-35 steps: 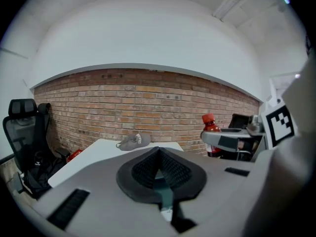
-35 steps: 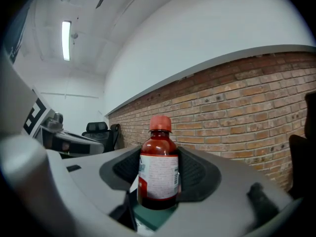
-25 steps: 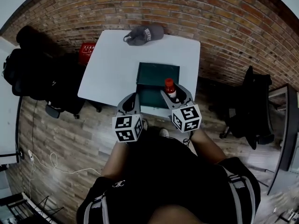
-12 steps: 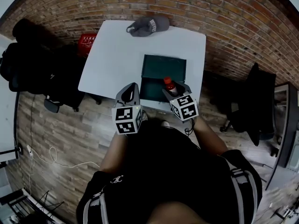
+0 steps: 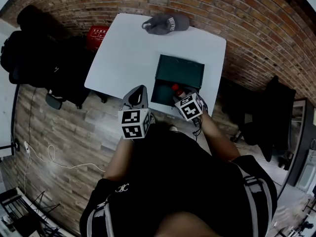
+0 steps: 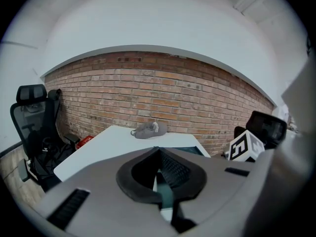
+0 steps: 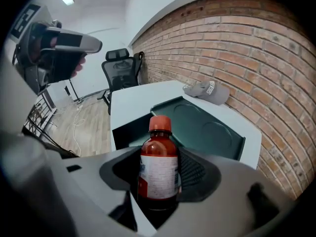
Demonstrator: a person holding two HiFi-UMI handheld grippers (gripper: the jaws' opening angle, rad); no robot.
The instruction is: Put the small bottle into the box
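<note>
Right, the small brown plastic bottle [image 7: 159, 167] with the smooth red screw cap and white paper label stands upright in the right hand-held gripper [image 7: 159, 176]. Its ribbed black pads [image 7: 191, 171] press the bottle's round body from both sides. From the head view the bottle [image 5: 176, 89] sits over the near right part of the dark green rectangular box [image 5: 178, 72]; whether its base is below the rim cannot be told. The right hand-held gripper [image 5: 183, 100] reaches in from the near edge, its marker cube facing up.

The box [image 7: 207, 132] is open. Its lid is laid back, matte green, with two shallow round impressions on the inner face, and the cavity in front of it looks dark.

Over to the left hand-held gripper [image 6: 158, 152]: jaws drawn together to a point, nothing between them. It hangs just off the near edge of the flat white rectangular worktop [image 5: 128, 53], well clear of the box. In the head view it [image 5: 139, 94] tapers to a grey wedge.

At the far edge lies a soft grey fabric baseball cap [image 5: 166, 22], close to the rough red brick wall [image 5: 237, 14]. A black mesh-backed office chair [image 6: 29, 112] stands off to the left on the wood-plank floor [image 5: 54, 132].
</note>
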